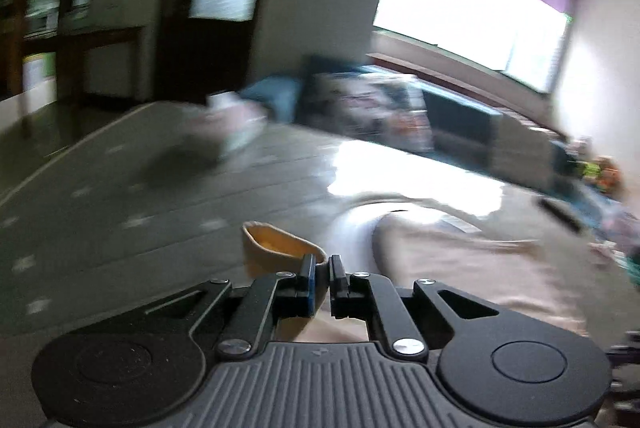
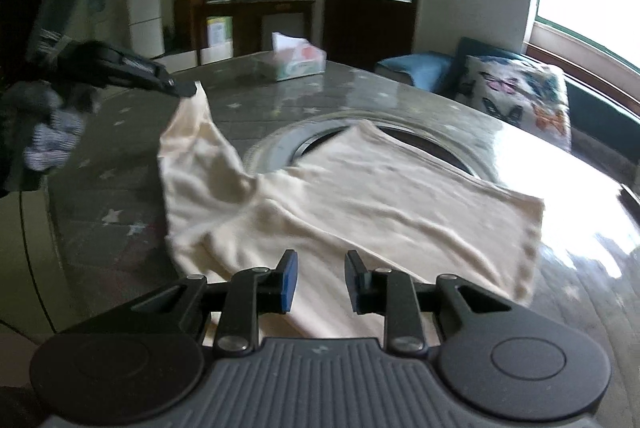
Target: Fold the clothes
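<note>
Left gripper [image 1: 320, 270]: jaws drawn close together and pinched on a cuff or corner of the cream garment [image 2: 360, 196], most likely a sleeve end. In the right wrist view the same gripper [image 2: 188, 89] holds that corner clear of the table, the cloth hanging from it in a taut peak.

Right gripper [image 2: 320, 276]: jaws stand partly apart just above the near edge of the garment. No cloth can be seen pressed between the pads; it appears to grip nothing.

The garment lies spread over the grey star-patterned table [image 2: 100, 164], its far edge resting across a round glass turntable [image 2: 420, 130] at the centre.

Judgement on the step in hand: the lifted sleeve should be carried across the body of the garment and laid flat, kept under light tension so that it does not bunch. The right gripper would do well to pin the near hem so the body does not slide on the glossy surface.

Not determinable: the left wrist view is heavily motion-blurred. The garment's collar and second sleeve cannot be made out. Window glare washes out the table's right side. A tissue box [image 2: 298, 62] stands well beyond.
</note>
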The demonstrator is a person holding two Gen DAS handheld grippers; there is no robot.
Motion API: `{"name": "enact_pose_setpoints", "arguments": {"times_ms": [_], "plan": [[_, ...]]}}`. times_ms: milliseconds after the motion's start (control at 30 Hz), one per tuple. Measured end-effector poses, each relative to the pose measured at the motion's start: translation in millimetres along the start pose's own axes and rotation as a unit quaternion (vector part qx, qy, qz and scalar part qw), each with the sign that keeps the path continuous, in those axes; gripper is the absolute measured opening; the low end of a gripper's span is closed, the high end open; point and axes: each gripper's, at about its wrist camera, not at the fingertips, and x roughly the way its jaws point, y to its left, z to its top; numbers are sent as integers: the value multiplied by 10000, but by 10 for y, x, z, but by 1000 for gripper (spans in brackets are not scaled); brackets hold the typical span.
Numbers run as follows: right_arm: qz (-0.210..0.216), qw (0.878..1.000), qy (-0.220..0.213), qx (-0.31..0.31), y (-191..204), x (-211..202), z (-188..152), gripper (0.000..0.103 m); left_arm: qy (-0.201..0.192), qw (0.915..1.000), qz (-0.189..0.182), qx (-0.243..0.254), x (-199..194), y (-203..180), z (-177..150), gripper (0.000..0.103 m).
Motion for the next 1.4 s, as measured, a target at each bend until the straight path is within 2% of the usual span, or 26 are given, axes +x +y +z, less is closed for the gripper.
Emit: {"name": "enact_pose_setpoints", "arguments": {"times_ms": [133, 267, 467, 500, 567, 600, 633, 700, 833, 933, 1133, 1300, 1400], "plan": [[-180, 9994, -64, 291, -215, -133, -128, 25, 6, 9964, -751, 384, -41, -594, 34, 7], [-335, 9979, -119, 537, -406, -250, -260, 25, 138, 9867, -1426, 773, -9, -1160, -22, 7], [-553, 9940, -98, 943, -649, -346, -441, 25, 563, 9703, -2029, 1187, 185, -1718, -254, 8], [-580, 9931, -87, 1012, -683, -359, -470, 25, 652, 9685, -2054, 1250, 234, -1761, -290, 10], [-606, 9918, -82, 1125, -733, -386, -509, 25, 832, 9640, -2117, 1376, 281, -1822, -367, 25], [-615, 9911, -83, 1175, -755, -400, -524, 25, 843, 9638, -2084, 1433, 272, -1823, -397, 47], [-616, 9906, -88, 1219, -771, -413, -535, 25, 808, 9649, -2010, 1485, 249, -1808, -419, 60], [-571, 9903, -99, 1262, -771, -416, -535, 25, 734, 9677, -1844, 1553, 206, -1745, -448, 62], [-421, 9906, -81, 1301, -744, -349, -498, 25, 584, 9785, -1356, 1441, 145, -1419, -432, 89], [-284, 9910, -22, 1308, -674, -215, -439, 25, 484, 9860, -904, 1319, 117, -1130, -435, 102], [-248, 9901, 123, 1379, -635, 46, -351, 25, 415, 9918, -297, 1168, 11, -666, -518, 103], [-290, 9867, 269, 1576, -659, 179, -359, 24, 590, 9912, 8, 1181, -42, -421, -672, 103], [-280, 9866, 293, 1581, -635, 190, -344, 12, 697, 9893, 12, 1278, -44, -376, -767, 103]]}}
